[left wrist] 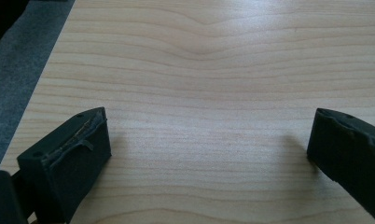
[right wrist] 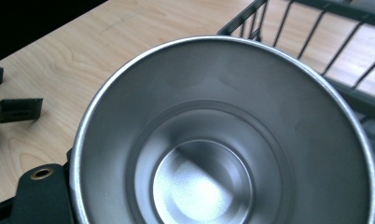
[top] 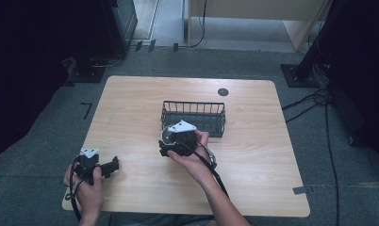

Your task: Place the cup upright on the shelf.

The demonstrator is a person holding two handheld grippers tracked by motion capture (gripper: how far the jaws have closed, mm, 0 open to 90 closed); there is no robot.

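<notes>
Right tool [top: 171,141] clenched on a shiny round steel cup [right wrist: 223,135] just beside the black wire basket [top: 193,117], left tool [top: 113,164] released — jaws spread over pale wood-grain counter [left wrist: 213,70], cup's smooth stepped interior seen up close.

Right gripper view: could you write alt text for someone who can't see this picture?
A shiny metal cup, seen from above into its empty inside, sits close to the camera over a light wooden table. A black wire basket stands behind it at upper right, and the other gripper's black jaws lie on the table at far left.

silver steel cup [right wrist: 223,140], black wire basket [top: 193,113], pale woodgrain table [top: 253,155]
</notes>
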